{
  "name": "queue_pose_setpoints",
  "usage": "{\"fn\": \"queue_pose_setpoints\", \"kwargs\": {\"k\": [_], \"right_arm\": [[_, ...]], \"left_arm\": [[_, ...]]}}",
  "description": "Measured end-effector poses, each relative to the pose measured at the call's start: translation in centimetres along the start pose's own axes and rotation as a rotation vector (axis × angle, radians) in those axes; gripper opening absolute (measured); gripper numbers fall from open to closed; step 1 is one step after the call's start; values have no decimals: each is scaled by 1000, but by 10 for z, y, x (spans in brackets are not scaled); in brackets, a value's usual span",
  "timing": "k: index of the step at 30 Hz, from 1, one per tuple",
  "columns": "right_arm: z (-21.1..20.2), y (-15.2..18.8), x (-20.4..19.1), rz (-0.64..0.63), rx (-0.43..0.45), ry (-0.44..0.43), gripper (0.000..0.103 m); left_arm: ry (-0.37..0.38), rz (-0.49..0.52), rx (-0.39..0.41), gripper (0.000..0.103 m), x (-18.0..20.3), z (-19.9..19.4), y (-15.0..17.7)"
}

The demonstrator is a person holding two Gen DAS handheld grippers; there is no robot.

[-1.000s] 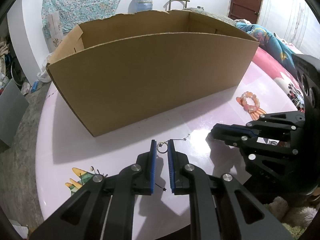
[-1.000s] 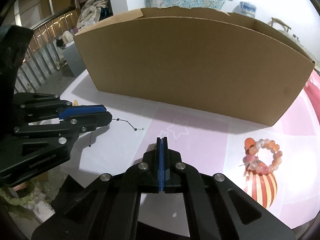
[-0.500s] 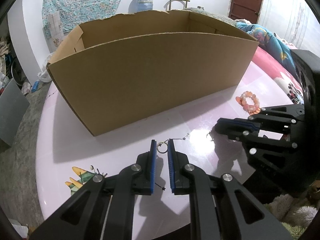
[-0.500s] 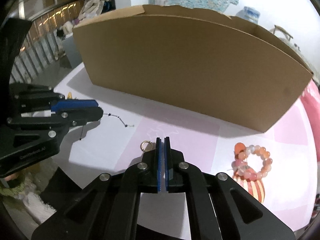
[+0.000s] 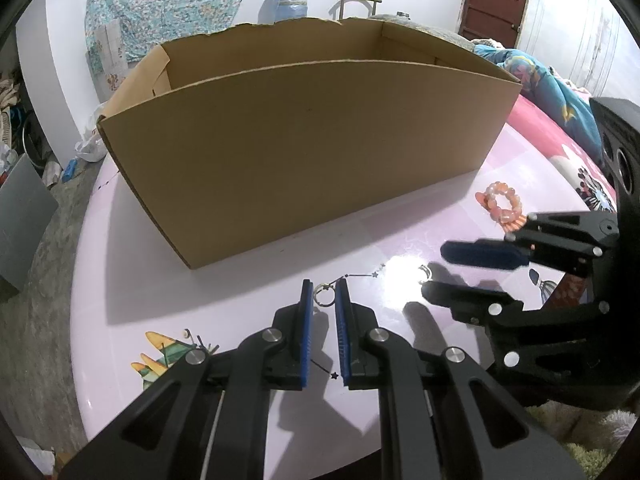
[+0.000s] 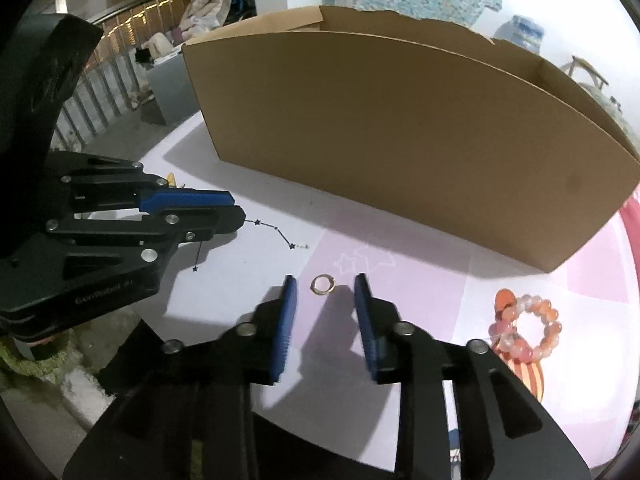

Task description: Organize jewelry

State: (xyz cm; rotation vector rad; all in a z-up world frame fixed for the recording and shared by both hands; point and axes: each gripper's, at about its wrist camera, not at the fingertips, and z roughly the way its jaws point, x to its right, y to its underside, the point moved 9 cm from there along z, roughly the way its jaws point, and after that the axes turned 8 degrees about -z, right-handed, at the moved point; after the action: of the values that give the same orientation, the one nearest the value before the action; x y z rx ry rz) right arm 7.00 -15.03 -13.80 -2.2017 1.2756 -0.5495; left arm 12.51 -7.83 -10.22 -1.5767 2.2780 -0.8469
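My left gripper (image 5: 323, 283) is shut on a small gold ring (image 5: 325, 295) pinched between its blue pads, low over the pink table (image 5: 120, 280). From the right wrist view that gripper (image 6: 238, 208) shows side-on and its ring is hidden. My right gripper (image 6: 325, 280) has its jaws opening. A second gold ring (image 6: 323, 284) lies flat on the table between its fingertips, touched by neither pad. This ring (image 5: 423, 270) also shows by the right gripper (image 5: 435, 270). An orange and pink bead bracelet (image 6: 528, 328) lies to the right.
A large open cardboard box (image 5: 300, 152) stands across the table behind both grippers. A thin dark line with small stars (image 6: 280, 236) runs across the table from the left gripper's tip. The table edge lies close below the grippers, with a bed (image 5: 560, 104) beyond.
The right gripper's jaws went from shut to apart, and a gold ring came into view, now lying on the table between them. The left gripper and its ring have not moved.
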Motion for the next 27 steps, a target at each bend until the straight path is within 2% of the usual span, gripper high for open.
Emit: {"fn": "queue_pose_setpoints", "kwargs": {"k": [7,9,13,22,27], "right_arm": [[11,-4,1,-133,-15,-50,29],[12,-4,3,-147,-22,-72,20],[11,-3,9,-175,-30,-113,10],[7,-3,13,-158,4,-112,10],[-14,-3,15,-143,37,-108,10]], "left_arm": [[-2,-1,-2,11,-1,0,1],[-4,-3,-3,11,-2,0,1],[-10,-9,-3,10,-5,0,2],[-27,-8,12,11,-6,-7,0],[-28,2,38,11,-3,-21,-4]]}}
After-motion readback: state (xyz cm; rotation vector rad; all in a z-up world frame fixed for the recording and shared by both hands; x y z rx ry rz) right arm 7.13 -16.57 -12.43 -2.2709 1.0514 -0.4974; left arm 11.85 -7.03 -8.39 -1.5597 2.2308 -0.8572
